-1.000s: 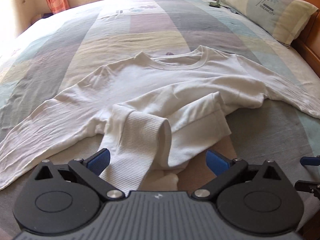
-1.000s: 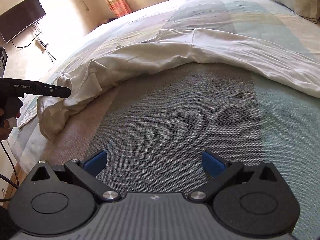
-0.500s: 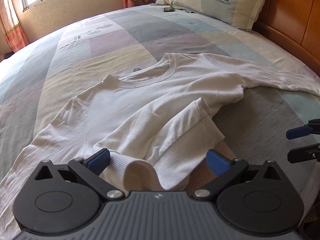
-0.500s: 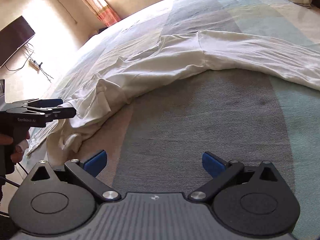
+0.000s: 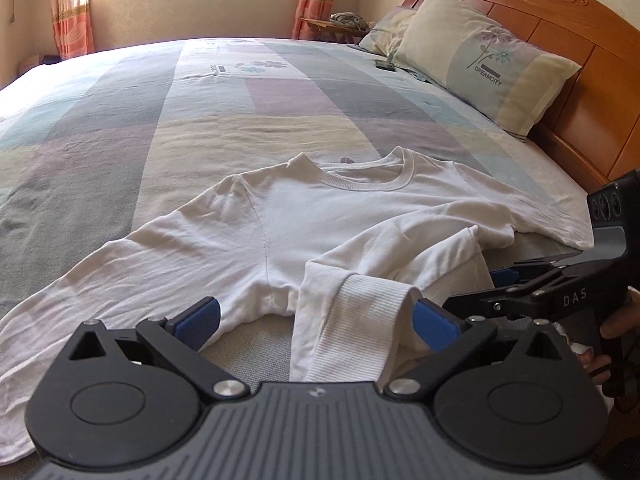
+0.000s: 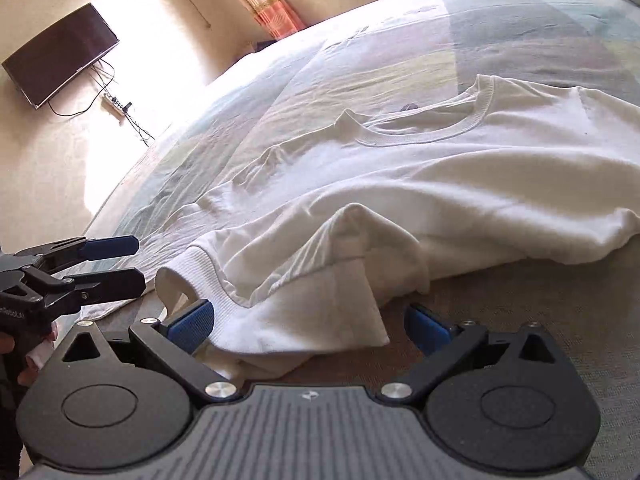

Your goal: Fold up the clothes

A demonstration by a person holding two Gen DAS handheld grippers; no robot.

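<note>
A white long-sleeved shirt [image 5: 360, 216] is spread across the bed [image 5: 200, 120], its hem bunched at the near edge. Both grippers, left [image 5: 316, 316] and right [image 6: 306, 322], are held with jaws open around the ribbed hem [image 6: 280, 312], nothing gripped. Closing on it is judged next.

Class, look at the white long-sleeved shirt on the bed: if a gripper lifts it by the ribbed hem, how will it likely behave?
The white shirt already lies in soft wrinkles, so it will probably droop floppily. Its ribbed hem looks thicker, likely giving a surer pinch. The sleeve would probably drag behind.
</note>
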